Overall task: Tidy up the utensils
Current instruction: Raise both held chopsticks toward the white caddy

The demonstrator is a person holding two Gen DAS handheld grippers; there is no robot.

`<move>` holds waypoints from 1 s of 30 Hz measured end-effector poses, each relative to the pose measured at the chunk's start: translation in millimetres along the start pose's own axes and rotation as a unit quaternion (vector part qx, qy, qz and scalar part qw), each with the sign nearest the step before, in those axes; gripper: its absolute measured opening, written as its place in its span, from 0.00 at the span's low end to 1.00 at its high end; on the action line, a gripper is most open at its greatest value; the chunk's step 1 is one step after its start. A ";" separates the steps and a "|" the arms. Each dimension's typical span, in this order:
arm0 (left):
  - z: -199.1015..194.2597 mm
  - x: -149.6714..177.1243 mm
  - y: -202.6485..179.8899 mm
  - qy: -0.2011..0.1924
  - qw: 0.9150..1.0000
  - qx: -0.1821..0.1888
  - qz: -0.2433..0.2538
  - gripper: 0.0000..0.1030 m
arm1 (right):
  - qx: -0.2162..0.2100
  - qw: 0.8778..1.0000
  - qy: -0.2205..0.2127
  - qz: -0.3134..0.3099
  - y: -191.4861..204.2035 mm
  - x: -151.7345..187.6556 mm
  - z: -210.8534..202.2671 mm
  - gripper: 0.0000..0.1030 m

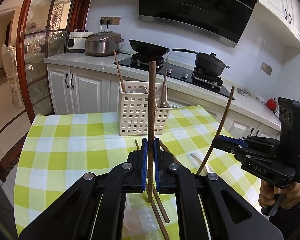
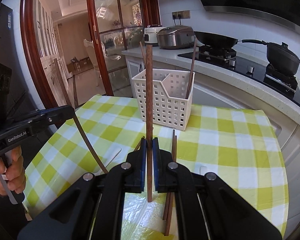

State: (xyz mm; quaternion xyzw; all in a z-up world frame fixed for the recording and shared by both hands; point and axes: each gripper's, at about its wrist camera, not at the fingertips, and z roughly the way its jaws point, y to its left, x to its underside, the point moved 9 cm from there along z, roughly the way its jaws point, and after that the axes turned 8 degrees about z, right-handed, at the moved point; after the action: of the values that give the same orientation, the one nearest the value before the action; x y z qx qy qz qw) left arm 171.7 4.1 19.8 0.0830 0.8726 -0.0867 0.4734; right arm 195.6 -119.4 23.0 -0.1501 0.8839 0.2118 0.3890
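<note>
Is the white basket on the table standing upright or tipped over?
Upright. The white basket stands on its base on the checked cloth, open top upward, with chopsticks leaning inside.

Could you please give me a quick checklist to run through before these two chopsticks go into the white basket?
1. Left gripper shut on its chopstick, stick upright: ok.
2. Right gripper shut on its chopstick, stick upright: ok.
3. White basket upright on the checked tablecloth: ok.
4. Room in the basket: one chopstick already leans in each compartment, with open space beside it: ok.
5. The two grippers apart, not crossing: ok.
6. Loose chopsticks and a spoon lie on the cloth under the grippers; clearance below the held sticks: cannot tell.
</note>
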 end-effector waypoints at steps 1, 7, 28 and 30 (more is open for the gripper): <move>0.9 -1.1 0.1 0.002 1.000 0.003 -0.001 0.05 | 0.001 1.000 0.000 0.003 -1.5 -0.9 0.4 0.06; 7.4 -19.7 4.4 0.015 1.000 0.007 0.010 0.05 | -0.008 1.000 -0.003 0.009 -3.1 -20.7 -1.3 0.06; 67.0 -227.3 32.2 -0.022 0.997 -0.055 0.041 0.05 | 0.061 0.994 -0.073 0.051 -35.6 -217.7 46.7 0.06; 80.4 -230.7 36.2 -0.020 0.997 -0.060 0.040 0.05 | 0.065 0.994 -0.067 0.054 -37.3 -219.0 61.1 0.06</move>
State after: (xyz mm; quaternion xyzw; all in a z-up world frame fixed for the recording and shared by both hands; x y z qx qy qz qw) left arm 369.3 6.3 168.0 0.0874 0.8625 -0.0170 0.4981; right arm 392.6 -99.5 140.9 -0.0623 0.8743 0.1841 0.4448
